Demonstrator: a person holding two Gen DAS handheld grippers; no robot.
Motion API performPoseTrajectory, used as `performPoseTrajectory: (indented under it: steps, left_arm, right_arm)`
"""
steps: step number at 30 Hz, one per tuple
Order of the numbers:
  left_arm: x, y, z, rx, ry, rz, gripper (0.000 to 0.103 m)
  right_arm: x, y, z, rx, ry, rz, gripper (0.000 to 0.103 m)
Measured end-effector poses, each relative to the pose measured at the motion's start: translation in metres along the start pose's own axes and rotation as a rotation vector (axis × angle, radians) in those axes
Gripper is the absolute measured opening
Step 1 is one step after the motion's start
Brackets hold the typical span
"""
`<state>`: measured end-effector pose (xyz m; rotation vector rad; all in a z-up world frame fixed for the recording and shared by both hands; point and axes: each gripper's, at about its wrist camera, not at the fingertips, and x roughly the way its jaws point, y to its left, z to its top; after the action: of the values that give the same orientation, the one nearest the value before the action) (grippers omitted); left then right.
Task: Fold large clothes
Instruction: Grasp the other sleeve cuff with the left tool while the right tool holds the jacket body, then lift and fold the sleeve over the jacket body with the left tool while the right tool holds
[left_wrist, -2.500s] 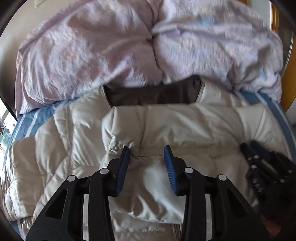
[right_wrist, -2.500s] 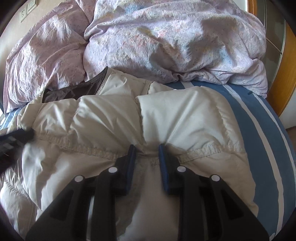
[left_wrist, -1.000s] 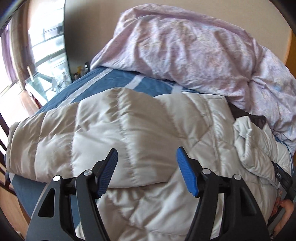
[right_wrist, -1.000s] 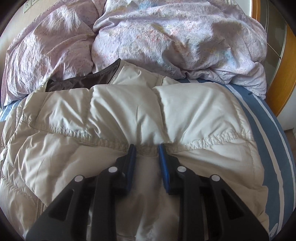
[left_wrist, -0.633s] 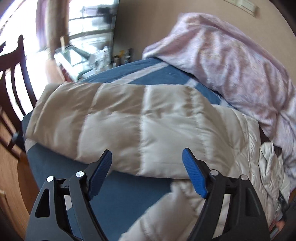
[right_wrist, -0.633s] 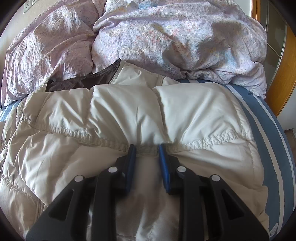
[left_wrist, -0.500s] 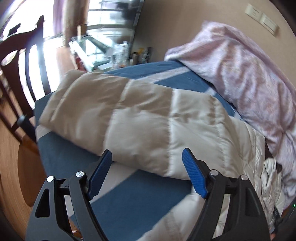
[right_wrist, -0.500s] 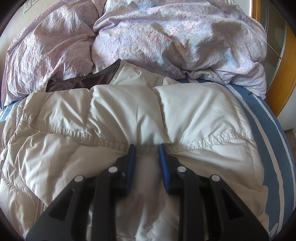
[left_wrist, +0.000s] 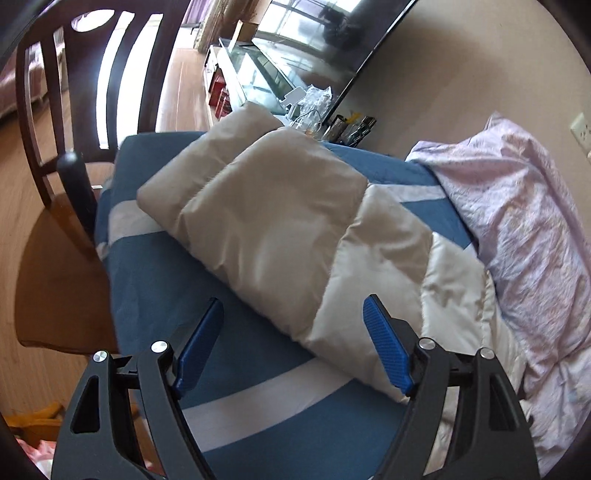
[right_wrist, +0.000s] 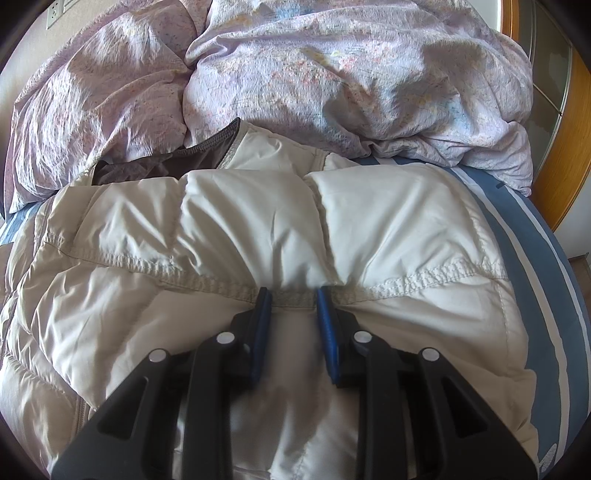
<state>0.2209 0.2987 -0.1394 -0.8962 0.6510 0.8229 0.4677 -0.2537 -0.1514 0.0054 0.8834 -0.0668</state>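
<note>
Left wrist view: the left gripper (left_wrist: 293, 332) hovers with its blue-padded jaws spread wide and nothing between them, above a blue-and-white striped bed sheet (left_wrist: 258, 424). The sleeve (left_wrist: 266, 221) of a cream quilted down jacket lies stretched across the sheet just ahead of the fingertips, slanting from lower right to upper left, its cuff end near the mattress corner beside a dark wooden chair (left_wrist: 48, 110). The risk here, as a judgement: the padding is thick and slippery, so a bite on the sleeve's near edge alone could take only the shell fabric and slide off, and the cuff sits close enough to the bed edge that a nudge could tip it over the side. A crumpled lilac duvet (left_wrist: 524, 221) crowds the right. Right wrist view: the right gripper (right_wrist: 293, 295) has its jaws drawn close, pinching a bunch of the down jacket (right_wrist: 258, 229) at a stitched seam, the fabric puckering toward the pads. The jacket body spreads to both sides, its brown-lined collar (right_wrist: 166, 162) pointing at the duvet. If this pinch gives way while the sleeve is pulled across, the whole garment could likely drag and bunch.
</note>
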Motion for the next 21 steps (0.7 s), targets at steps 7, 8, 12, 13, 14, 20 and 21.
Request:
performPoseTrajectory:
  steps: [7,8,12,13,14,20,21]
  left_arm:
    - [0.012,-0.004,0.011,-0.055,-0.032,0.014,0.066]
    - [0.013,-0.003,0.013,-0.078,-0.034,0.017,0.060]
    - [0.015,0.001,0.018,-0.104,-0.040,0.027,0.035]
    - [0.015,0.002,0.020,-0.110,-0.042,0.027,0.028]
    - [0.015,0.003,0.020,-0.116,-0.046,0.025,0.021]
    - [0.006,-0.002,0.023,-0.121,-0.077,0.001,0.007]
    - [0.003,-0.004,0.024,-0.121,-0.086,-0.008,0.007]
  right_arm:
    - [0.000,0.000,0.000,0.000,0.000,0.000,0.027]
    - [0.000,0.000,0.000,0.000,0.000,0.000,0.027]
    - [0.000,0.000,0.000,0.001,0.000,0.001,0.027]
    - [0.000,0.000,0.000,0.001,0.000,0.001,0.027]
    - [0.000,0.000,0.000,0.001,0.000,0.001,0.027]
    - [0.000,0.000,0.000,0.001,0.000,0.000,0.027]
    - [0.000,0.000,0.000,0.001,0.000,0.001,0.027]
